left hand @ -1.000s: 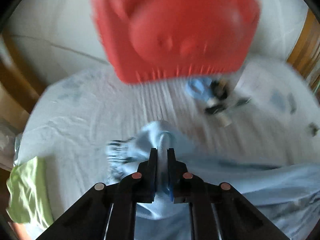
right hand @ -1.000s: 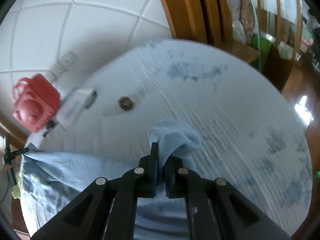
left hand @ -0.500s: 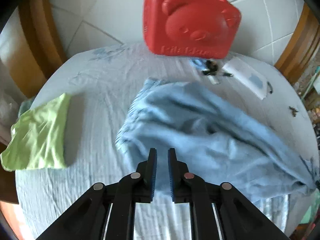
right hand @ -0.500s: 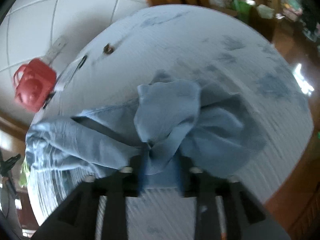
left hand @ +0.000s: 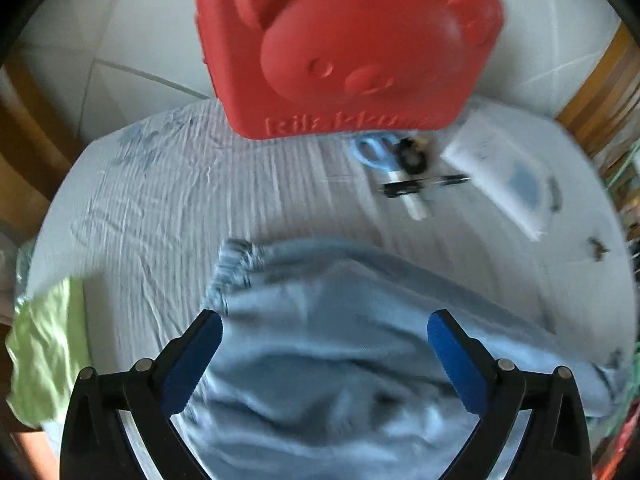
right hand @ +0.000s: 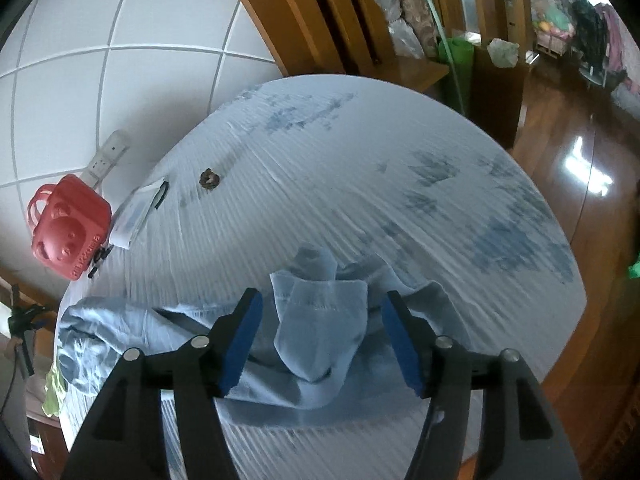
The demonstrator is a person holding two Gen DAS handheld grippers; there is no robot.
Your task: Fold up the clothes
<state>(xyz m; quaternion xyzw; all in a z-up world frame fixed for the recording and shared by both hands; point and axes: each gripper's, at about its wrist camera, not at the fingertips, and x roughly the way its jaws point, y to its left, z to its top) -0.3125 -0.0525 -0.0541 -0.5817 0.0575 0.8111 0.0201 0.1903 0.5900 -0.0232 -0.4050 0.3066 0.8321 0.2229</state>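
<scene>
Both grippers let go in the last second: left gripper [left hand: 324,330] and right gripper [right hand: 322,314] were each clamped on a bunch of the blue garment [left hand: 352,344], now both jaws gape wide with nothing between the pads. Garment is dropped on the tabletop [right hand: 360,168], in a loose rumpled heap just in front of the red case [left hand: 344,40], one hemmed end flopped up under the right gripper. My read: a spread or flip step is done, no neat fold yet, next comes a regrasp. Green cloth [left hand: 44,352] lies left of the garment. Writing: raised letters on the case's lower edge, looks like "Rilakkuma", too blurred to confirm
</scene>
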